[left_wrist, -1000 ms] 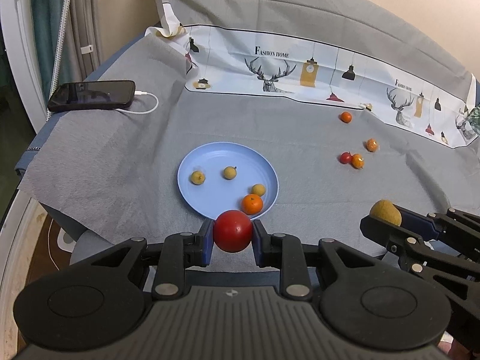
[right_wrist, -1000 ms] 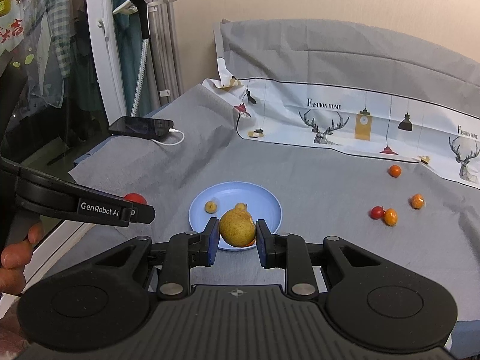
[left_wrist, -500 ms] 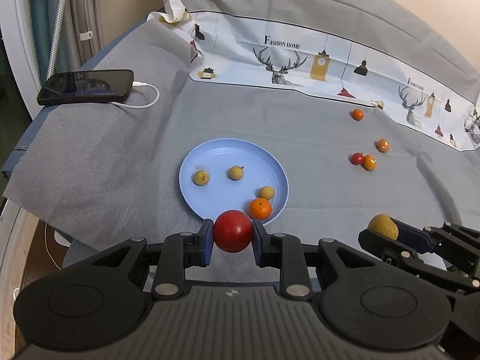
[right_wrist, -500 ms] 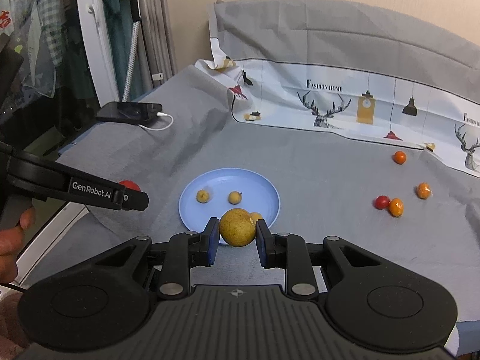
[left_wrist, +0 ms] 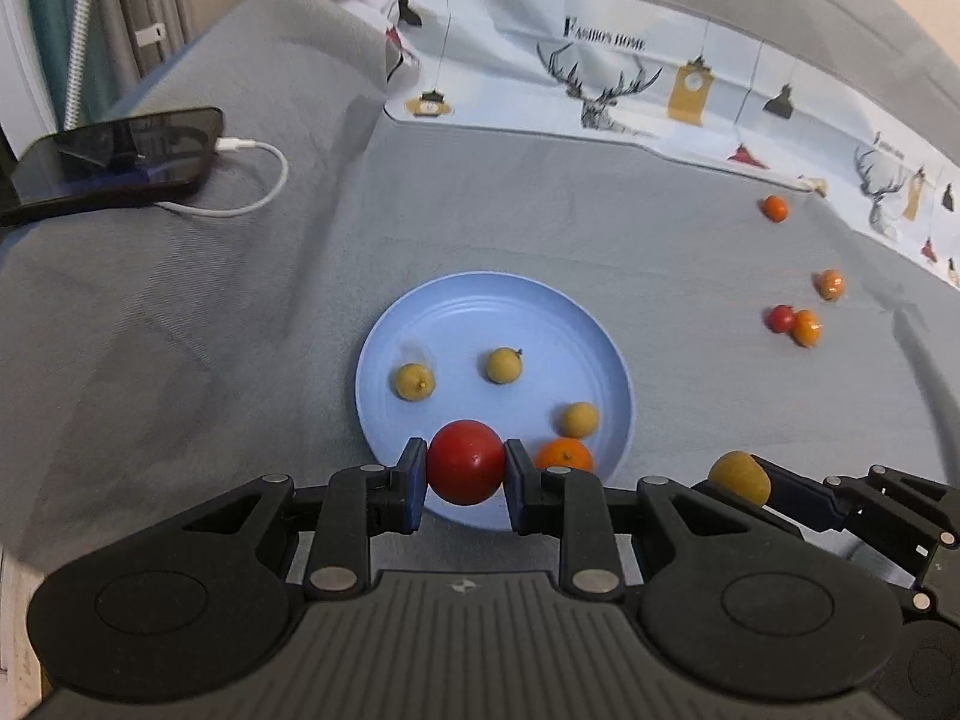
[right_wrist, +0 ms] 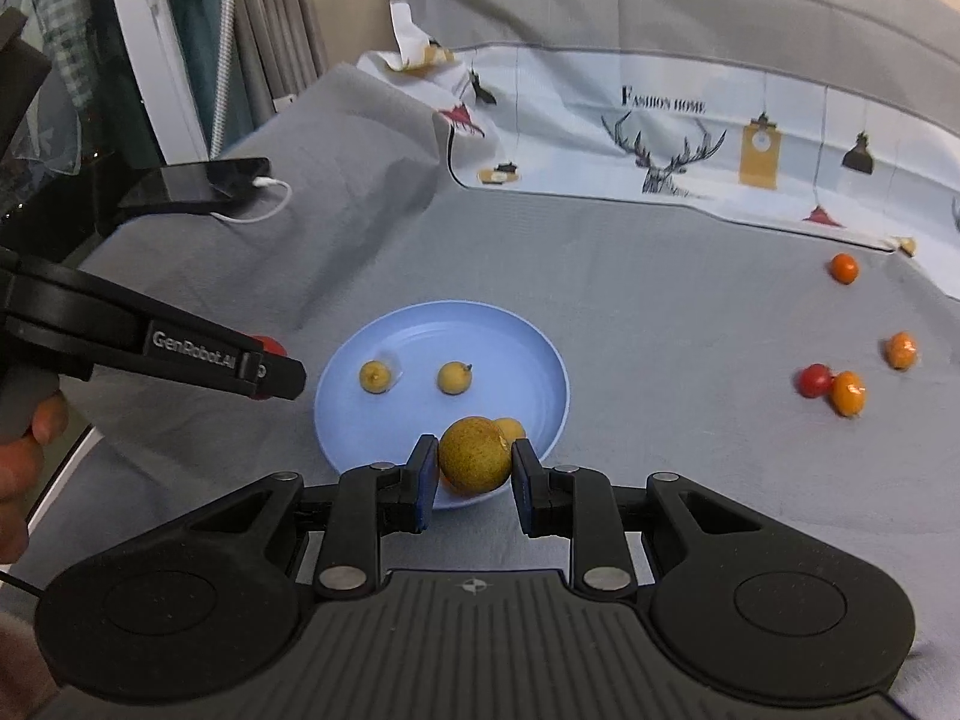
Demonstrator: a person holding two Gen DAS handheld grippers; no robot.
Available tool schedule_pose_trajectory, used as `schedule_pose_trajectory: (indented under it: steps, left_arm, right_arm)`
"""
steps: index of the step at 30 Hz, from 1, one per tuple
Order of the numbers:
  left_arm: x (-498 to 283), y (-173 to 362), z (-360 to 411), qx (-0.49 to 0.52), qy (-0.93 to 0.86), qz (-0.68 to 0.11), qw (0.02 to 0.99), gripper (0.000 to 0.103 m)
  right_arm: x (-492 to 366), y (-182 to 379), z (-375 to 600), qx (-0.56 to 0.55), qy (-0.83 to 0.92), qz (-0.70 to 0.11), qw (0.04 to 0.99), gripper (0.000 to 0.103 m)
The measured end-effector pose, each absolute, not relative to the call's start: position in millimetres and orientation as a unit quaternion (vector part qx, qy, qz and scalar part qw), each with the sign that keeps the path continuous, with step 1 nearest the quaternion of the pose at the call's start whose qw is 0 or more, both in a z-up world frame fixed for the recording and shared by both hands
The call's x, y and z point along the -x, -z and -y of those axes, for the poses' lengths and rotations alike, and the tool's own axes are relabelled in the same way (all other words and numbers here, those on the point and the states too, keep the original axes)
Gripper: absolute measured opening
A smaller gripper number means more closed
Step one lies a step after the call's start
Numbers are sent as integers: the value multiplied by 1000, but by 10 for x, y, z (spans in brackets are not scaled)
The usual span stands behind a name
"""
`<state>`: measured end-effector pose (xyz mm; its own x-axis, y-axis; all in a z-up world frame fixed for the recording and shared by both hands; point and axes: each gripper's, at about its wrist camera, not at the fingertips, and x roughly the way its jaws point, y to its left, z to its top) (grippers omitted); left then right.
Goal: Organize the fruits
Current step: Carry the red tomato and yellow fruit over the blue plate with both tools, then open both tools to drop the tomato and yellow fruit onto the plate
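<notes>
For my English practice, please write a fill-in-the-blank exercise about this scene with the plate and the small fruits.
1. The left tool is shut on a ____ round fruit.
2. The right tool holds a yellow-brown fruit over the near rim of the ____ plate.
3. A white cable is plugged into the ____ lying on the grey cloth.
4. Away from the plate, ____ small fruits lie loose on the cloth.

Missing words: red; blue; phone; four

Two fisheye views, one from each wrist, look steeply down and forward from close above the same blue plate [left_wrist: 420, 324] [right_wrist: 528, 336] on the grey-covered tabletop [left_wrist: 540, 210].
</notes>
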<state>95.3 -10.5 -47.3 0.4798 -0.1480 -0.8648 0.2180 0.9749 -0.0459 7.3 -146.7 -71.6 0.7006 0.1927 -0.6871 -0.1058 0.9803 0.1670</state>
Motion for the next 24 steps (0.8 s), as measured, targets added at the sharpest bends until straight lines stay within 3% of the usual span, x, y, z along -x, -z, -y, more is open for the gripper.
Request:
schedule_pose_trajectory:
  steps: [10, 19, 21, 23, 24]
  left_arm:
    - [-1538, 1086, 171, -56, 93, -542, 834, 29]
    - [-1780, 1308, 173, -70, 84, -545, 832, 29]
    - [-1809, 1286, 157, -69, 86, -538, 836, 39]
    - [-1803, 1206, 134, -66, 85, -524, 845, 83]
    - [-1780, 1146, 117, -64, 82, -513, 852, 92]
  right_arm:
    - [-746, 1193, 1374, -54, -88, -414, 904, 27]
    - [-1039, 1448, 1368, -48, -96, -431, 896, 27]
    - [-1086, 1456, 1358, -46, -100, -428, 897, 28]
    - [-1113, 1443, 1355, -45, -105, -422, 900, 30]
    - [-1128, 1425, 1355, -45, -106, -419, 900, 41]
